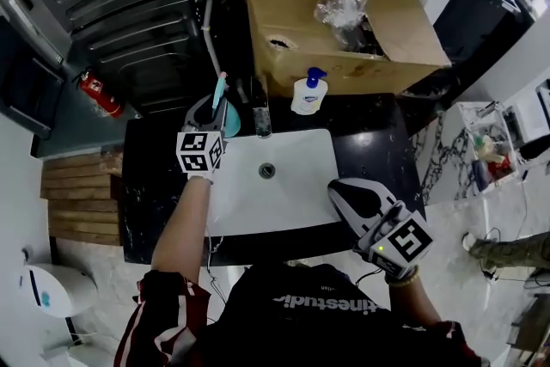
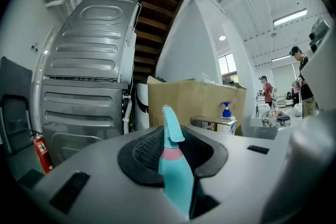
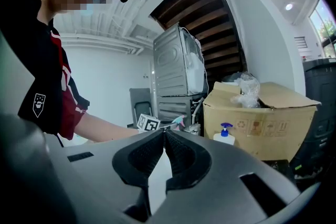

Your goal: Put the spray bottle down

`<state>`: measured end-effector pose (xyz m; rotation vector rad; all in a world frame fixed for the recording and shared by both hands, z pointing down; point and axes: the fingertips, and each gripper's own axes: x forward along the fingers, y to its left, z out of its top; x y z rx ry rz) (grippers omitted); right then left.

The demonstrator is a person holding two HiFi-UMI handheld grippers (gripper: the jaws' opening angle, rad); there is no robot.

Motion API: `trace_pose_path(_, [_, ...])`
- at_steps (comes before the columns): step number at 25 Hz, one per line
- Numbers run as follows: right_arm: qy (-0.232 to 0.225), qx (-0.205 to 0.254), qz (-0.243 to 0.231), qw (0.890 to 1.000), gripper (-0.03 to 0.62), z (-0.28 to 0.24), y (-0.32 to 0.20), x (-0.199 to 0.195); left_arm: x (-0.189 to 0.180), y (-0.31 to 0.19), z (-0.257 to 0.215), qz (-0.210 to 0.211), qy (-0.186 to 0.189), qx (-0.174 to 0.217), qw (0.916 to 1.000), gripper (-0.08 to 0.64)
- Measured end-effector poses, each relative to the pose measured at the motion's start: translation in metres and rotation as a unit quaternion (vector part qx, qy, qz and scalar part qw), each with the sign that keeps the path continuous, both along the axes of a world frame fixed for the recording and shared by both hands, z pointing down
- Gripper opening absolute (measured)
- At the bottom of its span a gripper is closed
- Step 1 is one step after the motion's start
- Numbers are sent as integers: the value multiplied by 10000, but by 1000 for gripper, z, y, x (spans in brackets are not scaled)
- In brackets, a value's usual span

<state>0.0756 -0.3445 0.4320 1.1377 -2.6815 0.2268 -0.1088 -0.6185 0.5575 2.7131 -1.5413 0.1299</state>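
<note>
Left tool [image 1: 212, 114] was clamped on the teal spray bottle [image 2: 173, 165], up by the back left corner of the white sink [image 1: 284, 202]. Right tool [image 1: 342, 187] hung at the sink's front right, jaws pinched together on nothing. Black marbled desk [image 1: 378, 150], with a big cardboard box [image 1: 292, 13] behind it (soap pump [image 1: 309, 92] in front of the box).

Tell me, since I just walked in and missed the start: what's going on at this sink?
A person stands at a white sink with a gripper in each hand. The left gripper has its fingers closed on a teal spray bottle, held upright by the faucet at the sink's back-left corner and not yet released. The right gripper is shut and empty over the sink's front right.
</note>
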Motion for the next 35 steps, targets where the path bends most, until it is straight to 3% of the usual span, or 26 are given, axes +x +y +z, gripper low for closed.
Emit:
trace_pose_path(8, [39,-23,65,10000,44,2,2,10,-4,-3,9,-151,95,-57,9998,101])
trace_pose_path(12, [20,11,29,10000,44,-1,3,9,-4,-2,4,-67,90,-120,9999,221])
trace_pose_path(19, [-90,149,-109,9998,44,-10,4,2,-14,33,-53,6,-32,448,9990,249])
trace_pose_path(21, [-141,261,-164,9994,44,-15,3,-1,-15,60,-80,125,-96,655,9977,222])
trace_pose_path(24, [-269,482,-242,9982,44,-25,0,-5,-9,107,-123,318,-227,965,9946,89])
trace_pose_path(26, [-324,561,-313,9974,44,-33,-1,-10,-4,137,-150,400,-198,1118,9927,41])
trace_pose_path(30, [-389,730,-475,9954,44,-46,-3,-22,3,187,-183,659,127,1062,9921,15])
trace_pose_path(35, [-636,938,-330,9930,44,-59,-5,-28,15,237,-178,935,200,763,9925,15])
